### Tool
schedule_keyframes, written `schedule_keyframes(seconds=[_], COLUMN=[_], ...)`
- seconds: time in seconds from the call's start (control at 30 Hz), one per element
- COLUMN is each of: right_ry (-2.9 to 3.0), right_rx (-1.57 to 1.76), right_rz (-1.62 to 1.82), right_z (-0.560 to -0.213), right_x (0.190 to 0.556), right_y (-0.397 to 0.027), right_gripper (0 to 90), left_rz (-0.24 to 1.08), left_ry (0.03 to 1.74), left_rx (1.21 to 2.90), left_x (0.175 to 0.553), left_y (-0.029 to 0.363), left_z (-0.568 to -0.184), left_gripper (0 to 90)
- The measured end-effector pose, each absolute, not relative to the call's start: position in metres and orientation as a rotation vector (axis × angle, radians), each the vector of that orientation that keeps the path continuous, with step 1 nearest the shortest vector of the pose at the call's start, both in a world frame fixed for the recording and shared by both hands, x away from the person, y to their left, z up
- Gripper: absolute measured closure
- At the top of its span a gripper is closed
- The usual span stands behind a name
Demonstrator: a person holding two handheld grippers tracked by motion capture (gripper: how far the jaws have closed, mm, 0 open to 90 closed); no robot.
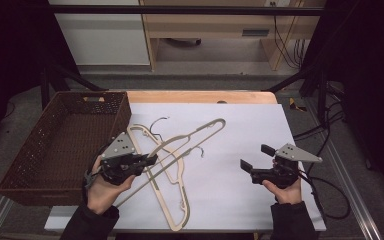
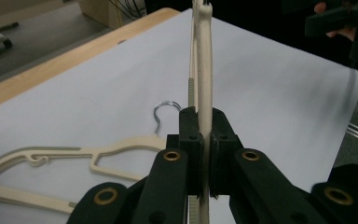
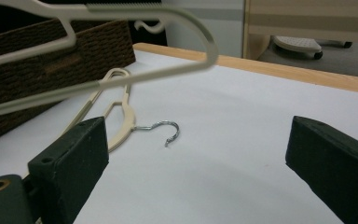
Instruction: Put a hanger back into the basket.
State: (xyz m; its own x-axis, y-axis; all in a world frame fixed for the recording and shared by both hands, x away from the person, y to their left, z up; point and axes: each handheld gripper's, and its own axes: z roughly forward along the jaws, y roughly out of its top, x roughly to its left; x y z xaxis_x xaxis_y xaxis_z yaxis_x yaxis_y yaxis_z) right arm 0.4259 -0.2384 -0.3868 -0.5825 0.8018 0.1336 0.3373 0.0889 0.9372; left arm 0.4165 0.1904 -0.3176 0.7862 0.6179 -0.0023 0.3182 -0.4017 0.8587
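Left tool clamps cream hanger, tilted up.

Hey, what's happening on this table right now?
A person is sorting cream plastic hangers. The left tongs are shut on one hanger, holding it raised off the white sheet. The right tongs are open with nothing between them. Other hangers lie on the sheet, beside a brown wicker basket.

A wooden table carries a white sheet over most of its top, a brown woven basket sits at its left edge, and a cream hanger with a metal hook lies flat on the sheet.
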Motion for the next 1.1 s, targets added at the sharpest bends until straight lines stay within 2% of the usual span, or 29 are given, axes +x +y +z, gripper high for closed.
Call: schedule_keyframes(seconds=[0.6, 1.1], right_ry=[1.907, 1.902], right_rx=[1.146, 1.147], right_rz=[1.493, 1.489], right_z=[-0.383, -0.384], right_x=[0.42, 0.421], right_y=[-0.254, -0.255], right_gripper=[4.1, 3.5], left_rz=[0.497, 0.583], left_ry=[0.729, 0.819], left_rx=[1.942, 1.991], left_x=[0.442, 0.484], left_y=[0.257, 0.322], left_z=[-0.25, -0.249], left_gripper=[86.1, 86.1])
